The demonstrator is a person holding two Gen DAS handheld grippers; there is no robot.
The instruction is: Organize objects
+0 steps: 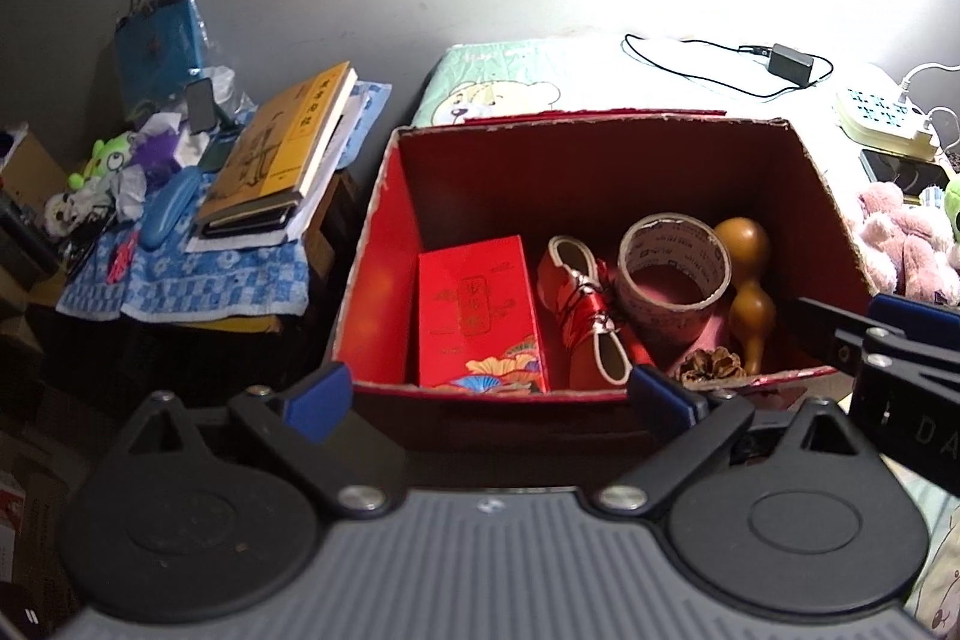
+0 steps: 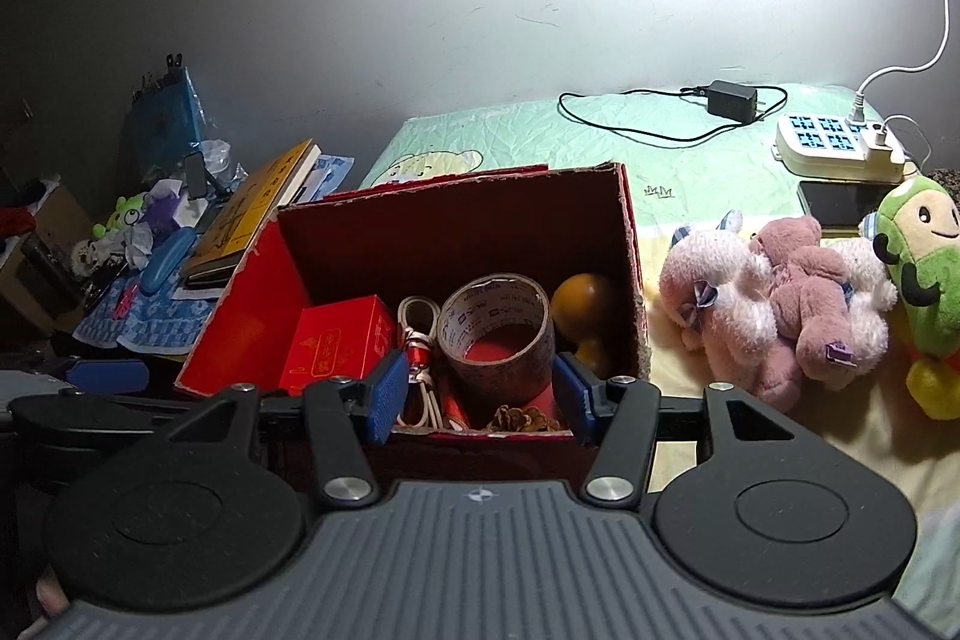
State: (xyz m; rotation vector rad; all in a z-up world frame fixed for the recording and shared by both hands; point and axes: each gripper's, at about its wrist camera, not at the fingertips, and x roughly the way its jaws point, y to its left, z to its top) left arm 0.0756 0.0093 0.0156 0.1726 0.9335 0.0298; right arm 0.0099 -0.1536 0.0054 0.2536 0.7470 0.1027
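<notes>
- Red box (image 1: 384,244): top open, walls upright on all four sides; entry from above only.
- Floor crowded: red packet (image 1: 480,310), tape roll (image 1: 675,274), gourd (image 1: 747,292), pine cone (image 1: 711,367).
- Free strip along left wall beside packet.
- Right of box: bare bedsheet (image 2: 672,382), then plush toys (image 2: 780,298).
- Left: stacked books (image 1: 276,148) close to wall.

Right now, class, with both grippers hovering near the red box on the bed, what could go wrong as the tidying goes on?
1. The tape roll leans on the other contents, and the gourd is round; another item dropped in could make them roll or shift.
2. The pink plush toys lie close to the box; a wide-open left gripper could snag one.
3. The charger cable loops loosely across the bed and might catch.
</notes>
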